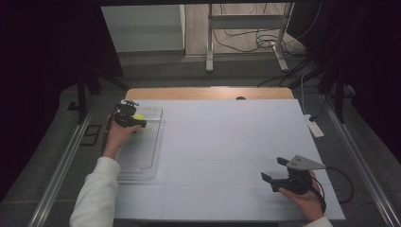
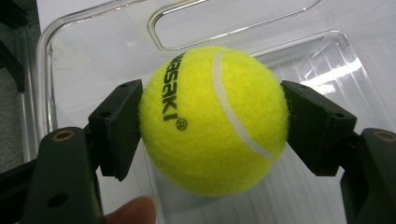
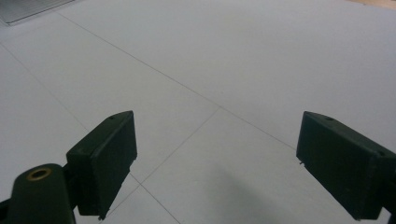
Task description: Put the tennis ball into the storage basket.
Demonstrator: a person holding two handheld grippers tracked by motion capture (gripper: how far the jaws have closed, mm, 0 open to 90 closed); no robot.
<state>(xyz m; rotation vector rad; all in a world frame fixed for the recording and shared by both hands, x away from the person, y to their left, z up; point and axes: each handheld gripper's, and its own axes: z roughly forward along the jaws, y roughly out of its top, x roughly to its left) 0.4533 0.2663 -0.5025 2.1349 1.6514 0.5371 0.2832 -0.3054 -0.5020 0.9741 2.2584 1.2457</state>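
Tennis ball [image 2: 212, 119] clamped between left hand-held gripper [image 2: 212, 126] jaws, over clear tray [image 2: 70, 51].

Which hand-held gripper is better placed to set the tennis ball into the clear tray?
Left: the left hand-held gripper grips the tennis ball over the clear tray. The right hand-held gripper sits open, far across the table.

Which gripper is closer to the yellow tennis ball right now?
Left. The left gripper is shut on the yellow tennis ball over the clear plastic tray; the right gripper is across the table.
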